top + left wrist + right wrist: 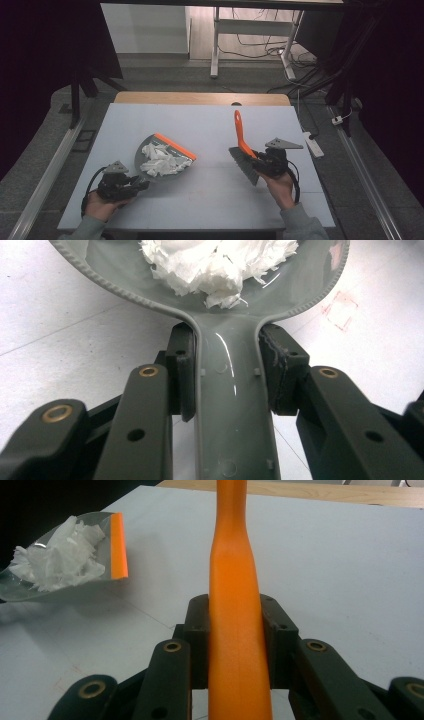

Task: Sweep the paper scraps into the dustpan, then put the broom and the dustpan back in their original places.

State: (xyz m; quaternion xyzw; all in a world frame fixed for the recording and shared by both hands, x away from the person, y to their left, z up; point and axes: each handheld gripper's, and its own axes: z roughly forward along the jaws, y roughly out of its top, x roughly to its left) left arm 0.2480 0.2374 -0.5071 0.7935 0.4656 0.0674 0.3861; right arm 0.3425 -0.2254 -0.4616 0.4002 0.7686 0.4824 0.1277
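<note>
The grey dustpan (162,159) lies on the desk (210,125) at about 8 o'clock from the desk's middle, its orange lip turned toward 2 o'clock, and it carries a heap of white paper scraps (161,161). The left gripper (134,186) is clamped on the dustpan's handle, one pad on each side. The right gripper (256,159) is closed around the orange handle of the brush (241,145), well apart at 3 o'clock, bristles down toward the desk.

I judge the sweeping is done, so the pan should stay level with its lip not dipping, or the light scraps slide out. The brush should stay away from the pan.

The far rim of the pan is cut off in the left gripper view. The bristles are hard to make out, and whether small scraps remain on the desk I cannot tell.
</note>
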